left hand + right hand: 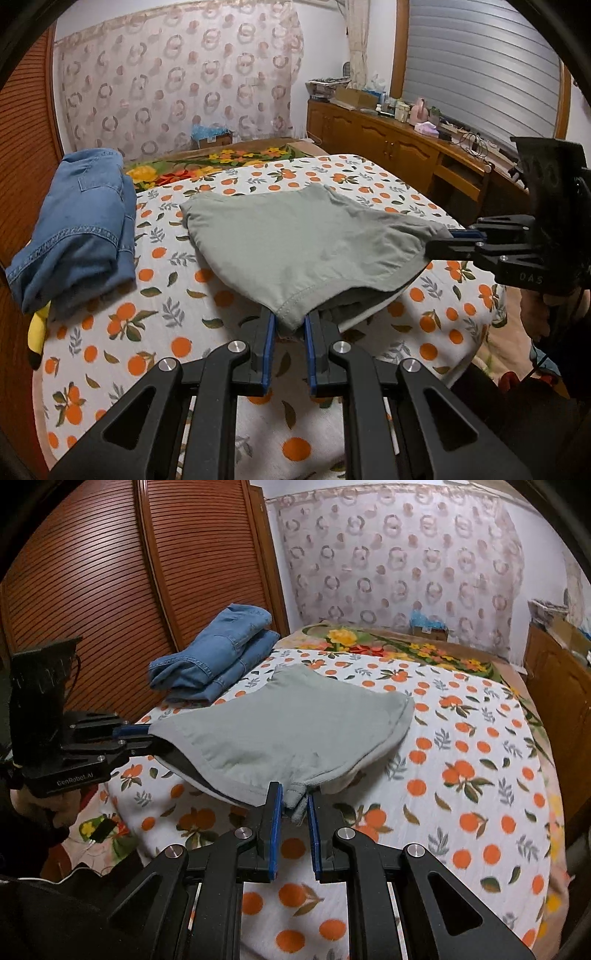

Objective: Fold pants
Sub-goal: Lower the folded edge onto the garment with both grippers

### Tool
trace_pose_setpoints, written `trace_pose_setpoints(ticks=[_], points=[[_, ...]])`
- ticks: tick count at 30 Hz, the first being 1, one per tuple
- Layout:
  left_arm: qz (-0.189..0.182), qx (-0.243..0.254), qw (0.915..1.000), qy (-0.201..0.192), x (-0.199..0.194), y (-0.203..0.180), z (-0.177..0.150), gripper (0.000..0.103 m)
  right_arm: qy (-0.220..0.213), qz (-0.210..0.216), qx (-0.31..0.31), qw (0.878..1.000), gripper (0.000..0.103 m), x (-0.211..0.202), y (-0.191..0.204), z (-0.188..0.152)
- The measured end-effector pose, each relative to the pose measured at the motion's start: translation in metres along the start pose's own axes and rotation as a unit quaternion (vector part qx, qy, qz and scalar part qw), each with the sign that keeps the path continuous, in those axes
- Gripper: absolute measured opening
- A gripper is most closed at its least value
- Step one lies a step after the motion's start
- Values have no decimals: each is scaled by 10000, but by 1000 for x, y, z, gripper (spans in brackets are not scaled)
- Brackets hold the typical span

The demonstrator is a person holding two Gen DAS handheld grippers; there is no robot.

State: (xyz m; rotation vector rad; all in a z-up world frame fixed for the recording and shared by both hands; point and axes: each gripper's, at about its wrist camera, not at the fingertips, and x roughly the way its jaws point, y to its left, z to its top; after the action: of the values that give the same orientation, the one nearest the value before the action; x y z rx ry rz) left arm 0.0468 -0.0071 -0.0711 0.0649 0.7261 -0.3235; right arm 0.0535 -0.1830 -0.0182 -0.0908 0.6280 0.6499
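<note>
Pants point(295, 240), grey, soft & light, lie on orange-print bedspread point(166, 325), near edge lifted. Left gripper point(289, 328) & right gripper point(294, 805) each pinch a near corner; fabric sags btwn, so grip hems, keep taut. Folded jeans point(81, 229) beside.

A bed point(369, 177) is covered by a white sheet point(461, 794) printed with oranges and leaves. Grey-green pants point(288, 236) are laid on it ahead of the left tongs point(289, 321), the near edge lifted off the sheet. Folded blue jeans point(81, 225) are stacked on the bed to the left of those tongs. A floral blanket point(221, 162) is spread beyond.
</note>
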Motion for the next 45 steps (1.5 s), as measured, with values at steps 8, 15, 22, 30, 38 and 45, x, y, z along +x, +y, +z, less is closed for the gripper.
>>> trace_pose_setpoints(ticks=[8,15,22,30,38,45], points=[[-81,45,10000,23,-6,-13,-8,15,-45,-27,53,10000,13,-10,1,-12],[-186,-14,9998,63,-12,-20,-20,15,-27,37,157,9999,13,-15,0,-24],[-220,41,9997,64,-14,-24,-18,15,-39,67,174,9998,13,-21,2,-27],[-76,140,9998,-97,7,-9,20,15,-242,-149,-18,9996,13,-9,-7,2],[137,31,9998,-170,37,15,59,15,-368,-438,15,9984,13,26,-19,31],[122,-28,9999,-94,56,25,72,15,-256,-503,109,9983,13,55,-30,43]])
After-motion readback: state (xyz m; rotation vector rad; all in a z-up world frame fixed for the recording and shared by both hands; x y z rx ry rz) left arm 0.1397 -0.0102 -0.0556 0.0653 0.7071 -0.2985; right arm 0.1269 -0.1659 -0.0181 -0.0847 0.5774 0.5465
